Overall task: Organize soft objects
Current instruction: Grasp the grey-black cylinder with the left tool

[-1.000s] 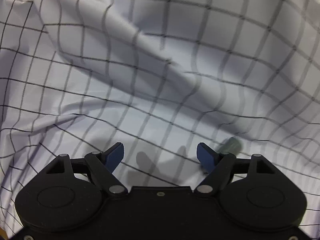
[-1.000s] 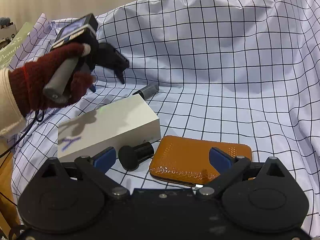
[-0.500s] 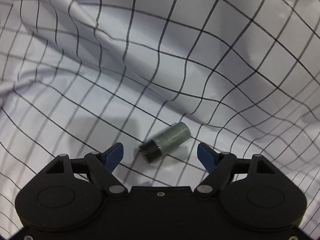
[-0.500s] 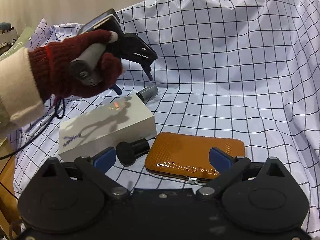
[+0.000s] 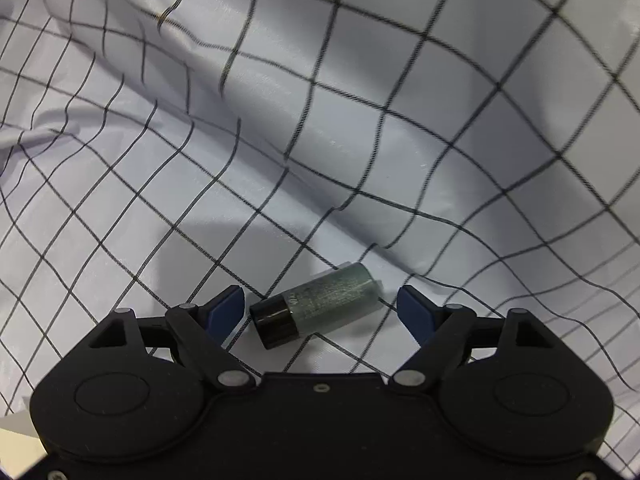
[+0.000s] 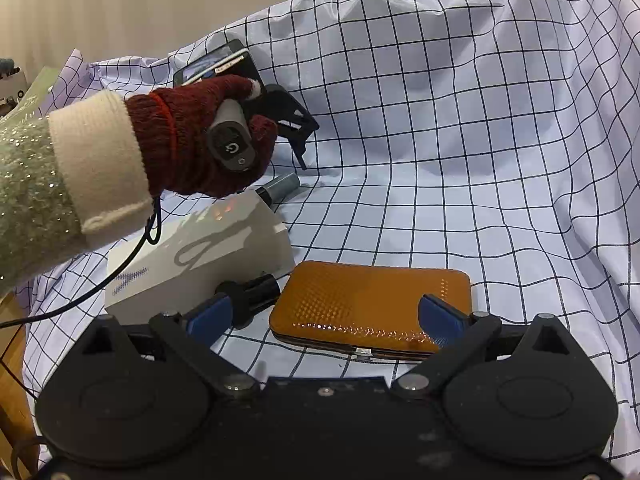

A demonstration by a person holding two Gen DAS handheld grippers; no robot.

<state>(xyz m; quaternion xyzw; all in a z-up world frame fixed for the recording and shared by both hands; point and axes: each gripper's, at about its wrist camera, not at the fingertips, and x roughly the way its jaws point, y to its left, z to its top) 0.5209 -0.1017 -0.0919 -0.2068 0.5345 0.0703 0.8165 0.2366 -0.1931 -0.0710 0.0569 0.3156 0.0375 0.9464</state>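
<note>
A small grey-green tube with a black cap (image 5: 318, 302) lies on the checked cloth (image 5: 360, 128). My left gripper (image 5: 320, 310) is open with the tube lying between its blue fingertips, not clamped. The tube also shows in the right wrist view (image 6: 280, 187), just under the left gripper (image 6: 288, 120), held by a red-gloved hand. My right gripper (image 6: 326, 314) is open and empty, hovering over an orange case (image 6: 372, 304).
A white box (image 6: 200, 256) lies on the cloth left of the orange case. A black cylinder with a rounded tip (image 6: 250, 294) lies between the box and the case. A cable (image 6: 100, 288) hangs from the left hand. The cloth rises in folds at the back and right.
My left gripper has swung right and come down over the grey-green tube, which now lies between its open fingertips. My right gripper has stayed over the orange case.
</note>
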